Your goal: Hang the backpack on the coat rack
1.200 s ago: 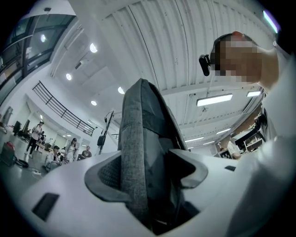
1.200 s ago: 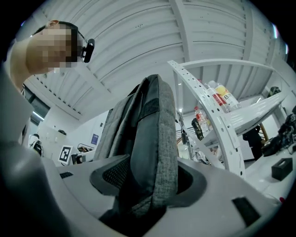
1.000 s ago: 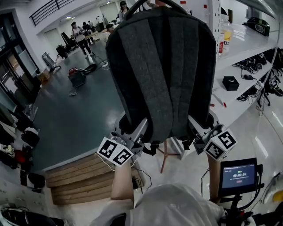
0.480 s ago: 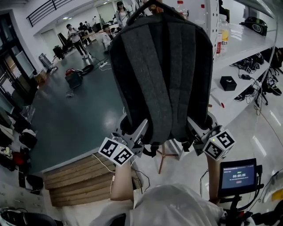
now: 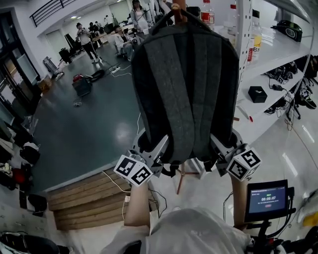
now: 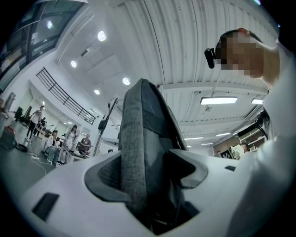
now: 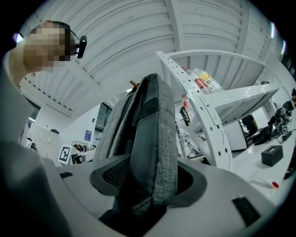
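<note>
Two tongs, nearest: left tongs and right tongs, each clamped on a lower corner of the one backpack, which stands upright between them. Beyond, its handle reaches the top of the single rack.

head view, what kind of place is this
Probably a big lab or workshop hall: white shelving holding cables and a black box, an open dark floor with gear scattered on it, and people far behind the backpack.
</note>
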`<state>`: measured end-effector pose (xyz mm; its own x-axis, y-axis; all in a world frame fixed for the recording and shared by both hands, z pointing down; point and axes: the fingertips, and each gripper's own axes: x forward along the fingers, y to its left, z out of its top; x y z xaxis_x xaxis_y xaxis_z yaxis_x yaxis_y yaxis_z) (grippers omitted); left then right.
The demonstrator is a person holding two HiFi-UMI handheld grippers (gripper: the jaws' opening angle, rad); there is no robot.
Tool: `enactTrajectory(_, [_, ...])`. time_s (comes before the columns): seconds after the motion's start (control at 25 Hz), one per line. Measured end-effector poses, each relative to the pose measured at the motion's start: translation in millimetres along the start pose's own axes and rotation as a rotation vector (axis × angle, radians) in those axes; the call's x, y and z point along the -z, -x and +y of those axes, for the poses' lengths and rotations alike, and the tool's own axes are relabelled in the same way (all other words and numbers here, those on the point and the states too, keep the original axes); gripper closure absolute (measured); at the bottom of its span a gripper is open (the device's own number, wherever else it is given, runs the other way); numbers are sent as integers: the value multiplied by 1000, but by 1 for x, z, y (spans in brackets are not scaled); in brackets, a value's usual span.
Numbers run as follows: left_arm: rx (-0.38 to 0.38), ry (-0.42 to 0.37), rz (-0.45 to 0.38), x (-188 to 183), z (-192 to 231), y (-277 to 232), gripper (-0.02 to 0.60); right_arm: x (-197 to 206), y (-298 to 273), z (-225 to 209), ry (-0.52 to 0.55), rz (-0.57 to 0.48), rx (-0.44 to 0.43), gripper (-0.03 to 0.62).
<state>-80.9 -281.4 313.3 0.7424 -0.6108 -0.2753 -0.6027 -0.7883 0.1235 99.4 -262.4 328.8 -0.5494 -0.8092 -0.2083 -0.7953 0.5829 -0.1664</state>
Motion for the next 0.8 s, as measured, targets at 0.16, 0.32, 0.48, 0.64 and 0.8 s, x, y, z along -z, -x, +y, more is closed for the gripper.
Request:
enactTrajectory(0.16, [-6, -22, -7, 7, 3, -1, 296, 8, -2, -6, 0, -5, 5, 342])
enactTrajectory(0.32, [-29, -36, -25, 12, 7, -1, 296, 14, -4, -12, 8, -18, 16, 342])
enactTrajectory(0.48, [-54, -44, -53, 16, 13, 2, 295, 19, -4, -17, 10, -35, 18, 342])
enactTrajectory(0.64, [-63, -53, -60, 16, 13, 5, 295, 18, -2, -16, -2, -46, 23, 341])
enactTrajectory(0.8, [-54, -62, -40, 12, 12, 5, 295, 16, -3, -17, -26, -38, -1, 341])
